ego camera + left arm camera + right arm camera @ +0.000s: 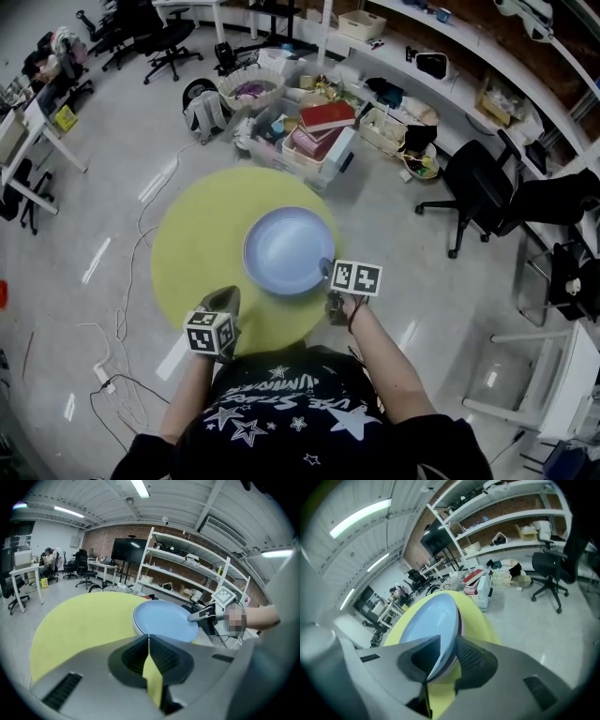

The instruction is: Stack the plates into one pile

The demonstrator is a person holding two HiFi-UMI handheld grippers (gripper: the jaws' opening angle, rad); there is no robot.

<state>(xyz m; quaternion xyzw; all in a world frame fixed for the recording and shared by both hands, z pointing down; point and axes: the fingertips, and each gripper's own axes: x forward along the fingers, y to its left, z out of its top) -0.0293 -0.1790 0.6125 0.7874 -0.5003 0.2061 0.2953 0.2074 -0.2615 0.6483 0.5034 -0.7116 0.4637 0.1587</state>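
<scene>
head view: the round yellow table carries one plate pile, right of the table's middle and towards its near edge. i see no plate apart from it. my right gripper sits at the pile's near right rim. my left gripper hangs over the table's near edge, apart from the pile.

left gripper view: the left gripper has its jaws brought together with nothing between them; only the table shows beyond. the pile lies to the far right, with the right gripper at its right rim.

right gripper view: the right gripper has its jaws parted around the pile's rim. one jaw is over the blue top plate, and the other is beside the darker rim of a plate underneath. the pads do not appear to press on the rim, so i read this as a release, not a hold.

step in hand, as i judge it: letting go of the top plate once it is seated. to do it well i should hold the jaws wide and draw the gripper straight back to the near right, level with the rim. that way neither pad drags the top plate or tips it off centre. the left gripper has no part in this and is best kept clear. the stacking looks close to complete.
</scene>
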